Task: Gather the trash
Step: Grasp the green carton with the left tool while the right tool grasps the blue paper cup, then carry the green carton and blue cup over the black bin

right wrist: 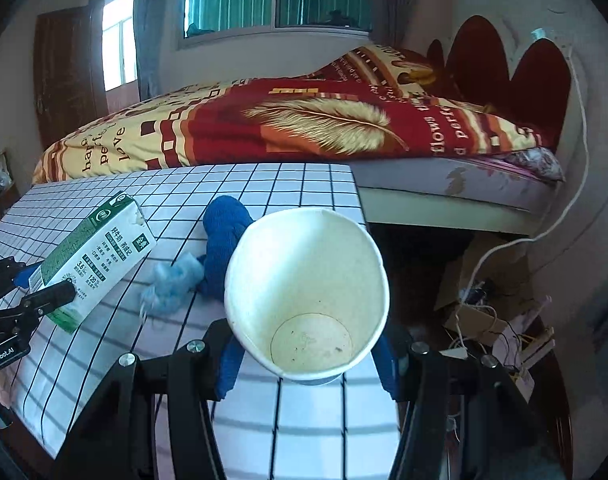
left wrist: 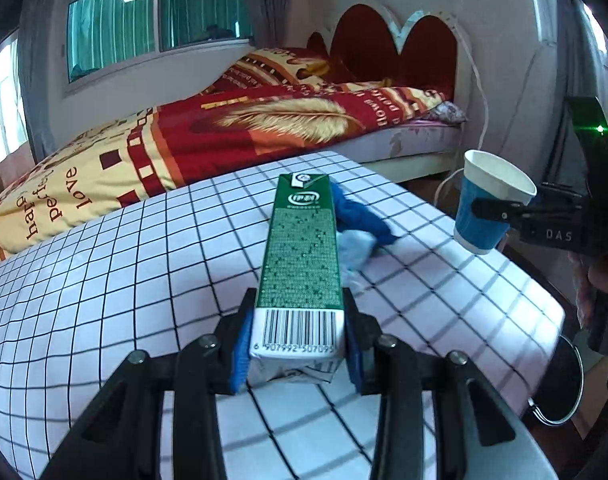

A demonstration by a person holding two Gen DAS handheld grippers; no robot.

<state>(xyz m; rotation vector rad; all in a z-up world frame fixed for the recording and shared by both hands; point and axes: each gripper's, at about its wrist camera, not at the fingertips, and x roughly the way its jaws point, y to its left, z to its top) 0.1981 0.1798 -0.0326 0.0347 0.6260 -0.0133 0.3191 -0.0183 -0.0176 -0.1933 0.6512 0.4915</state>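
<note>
The left gripper (left wrist: pixel 300 344) is clamped on the barcode end of a green milk carton (left wrist: pixel 300 256), which juts straight out ahead of its fingers, lifted above the table; the right gripper (right wrist: pixel 308 364) is closed around the lower body of a paper cup (right wrist: pixel 306 292), held off the table's right edge with its mouth tipped toward the camera. The carton is pinched only at its base, so its long free end could lever it out of the pads if the hand swings fast, and a squeeze on a soft carton may force out any milk left inside. The cup wall is thin; a harder pinch could crush it, and the brown specks on its bottom could spill as it tilts, though I cannot tell whether they are dry or wet. Ahead of both claws, just past the carton's tip, a blue cloth (right wrist: pixel 224 236) and a pale blue crumpled wad (right wrist: pixel 170 286) lie on the table, possibly more trash left to gather. The table (left wrist: pixel 104 280) wears a white cloth with a black grid. Beyond it stands a bed (right wrist: pixel 304 128) with a red and yellow feather quilt, under green-curtained windows, and loose cables trail on the floor to the right.
</note>
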